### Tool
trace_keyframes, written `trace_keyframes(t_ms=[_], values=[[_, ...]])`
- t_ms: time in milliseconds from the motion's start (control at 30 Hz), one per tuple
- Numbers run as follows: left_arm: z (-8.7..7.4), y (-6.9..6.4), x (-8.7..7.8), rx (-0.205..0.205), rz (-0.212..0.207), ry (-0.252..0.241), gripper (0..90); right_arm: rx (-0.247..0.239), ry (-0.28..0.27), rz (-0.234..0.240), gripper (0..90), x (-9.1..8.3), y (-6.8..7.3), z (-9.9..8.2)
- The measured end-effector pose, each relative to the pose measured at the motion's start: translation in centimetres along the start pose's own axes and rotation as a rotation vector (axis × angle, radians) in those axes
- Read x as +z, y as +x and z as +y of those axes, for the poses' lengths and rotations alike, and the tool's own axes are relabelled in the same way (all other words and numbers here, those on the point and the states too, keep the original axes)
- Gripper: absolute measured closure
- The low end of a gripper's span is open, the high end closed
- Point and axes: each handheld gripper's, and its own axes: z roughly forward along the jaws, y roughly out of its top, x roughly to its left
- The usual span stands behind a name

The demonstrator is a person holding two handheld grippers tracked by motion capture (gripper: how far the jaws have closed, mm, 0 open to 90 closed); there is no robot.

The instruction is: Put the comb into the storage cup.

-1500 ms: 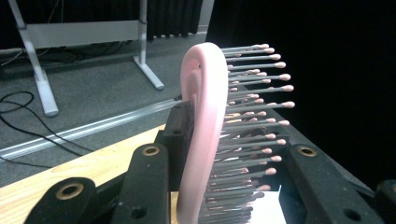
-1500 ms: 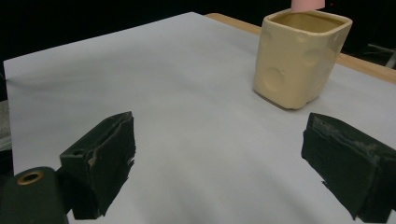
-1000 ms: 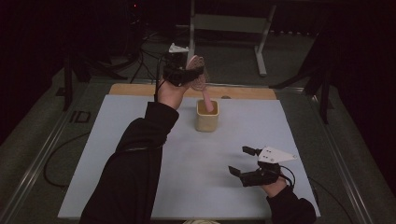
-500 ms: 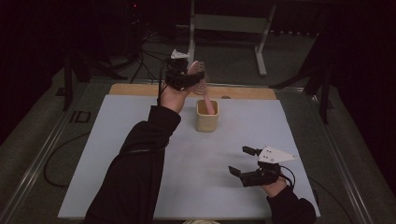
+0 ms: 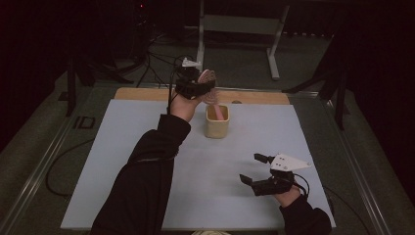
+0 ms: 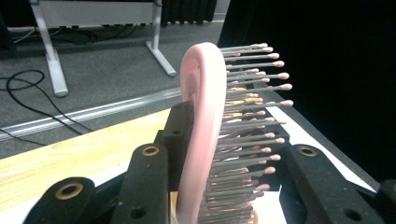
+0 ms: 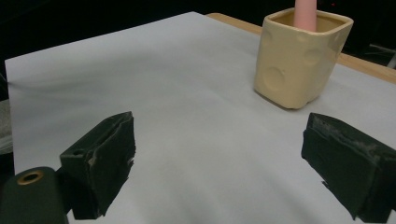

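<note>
Since a second ago we have tipped the pink hairbrush (image 5: pixel 211 85) further — left gripper (image 5: pixel 195 88) clamped on its head, handle inside the cream cup (image 5: pixel 217 128). Our right gripper (image 5: pixel 261 170) rests spread wide on the table (image 5: pixel 122 147).

So that's one pink hairbrush (image 6: pixel 201 140), one cream cup (image 5: pixel 217 122) with dimpled sides, and one desk (image 5: pixel 122 161) with a pale blue-grey top and a single wooden strip along the far edge. Two tools total: a left tool (image 5: pixel 195 88) and a right tool (image 5: pixel 257 169). One metal stand (image 5: pixel 240 29) behind it all.
</note>
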Motion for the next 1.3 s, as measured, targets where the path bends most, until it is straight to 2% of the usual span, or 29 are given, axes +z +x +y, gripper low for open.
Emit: trace_keyframes(t_ms=[600, 967, 1300], values=[[-1.7, 0.3, 1.4, 0.007, -0.012, 0.041, 65.3, 0.001, 0.001, -0.001, 9.5, 0.0, 0.0, 0.0], [-2.5, 0.9, 1.8, -0.023, -0.033, 0.038, 65.1, 0.004, 0.005, 0.001, 9.5, 0.0, -0.1, 0.0], [-3.2, 1.3, 2.4, -0.034, -0.027, 0.07, 65.0, 0.003, 0.006, 0.002, 9.5, 0.0, -0.1, 0.0]])
